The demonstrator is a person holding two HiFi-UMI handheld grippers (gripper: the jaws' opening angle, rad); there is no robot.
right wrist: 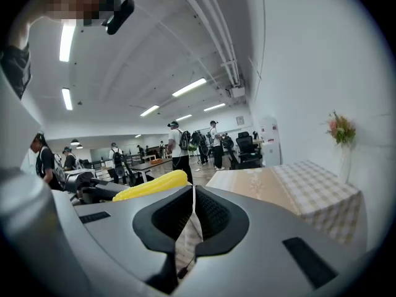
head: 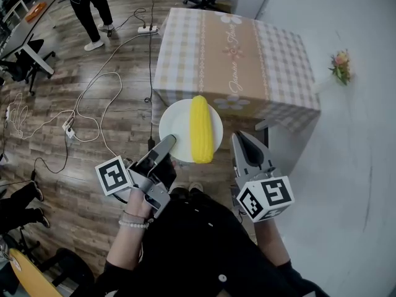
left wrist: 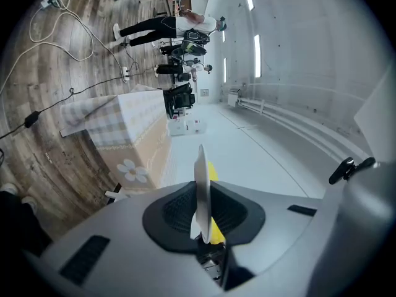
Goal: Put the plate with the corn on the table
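Table, checked cloth, upper centre of the head view; its right half is cut off in the right gripper view.
Wood floor, left half, strewn with cables.
Bystander, upper left, cut off above the waist.
Plate, white, mid-frame, in the air just short of the table's near edge; lower-left rim is covered by the jaws.
Corn, lying on the plate; mostly hidden behind the edge-on plate in the left gripper view.
Left gripper, clamped on the plate's rim.
Right gripper, just right of the plate, jaws together, empty.
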